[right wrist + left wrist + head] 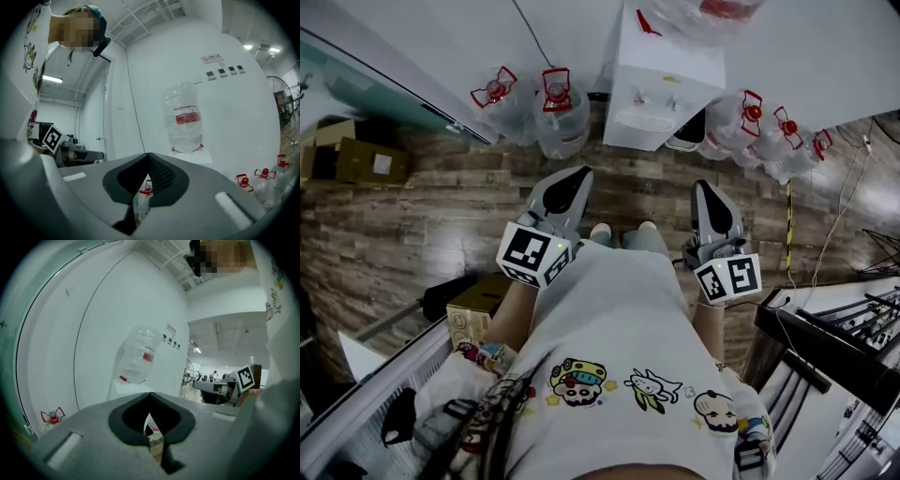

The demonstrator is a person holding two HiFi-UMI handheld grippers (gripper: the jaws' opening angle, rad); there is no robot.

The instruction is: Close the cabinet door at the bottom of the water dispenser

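Left gripper and right gripper jaws pressed together, empty; dispenser door likely light, stiff, hinged, so push free edge.

Right gripper, jaws together, empty, before an upturned clear water bottle.

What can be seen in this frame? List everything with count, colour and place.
water dispenser: one, white, against the wall ahead
bottle: one, clear with a red label, upside down on the dispenser
water jugs: five, clear with red caps, on the floor; two left of the dispenser, three right
cardboard boxes: at least two, brown, far left and by the person's left side
floor: brown wood planks
rack: one, black, lower right
left gripper: grey, jaws shut, empty
right gripper: grey, jaws shut, empty
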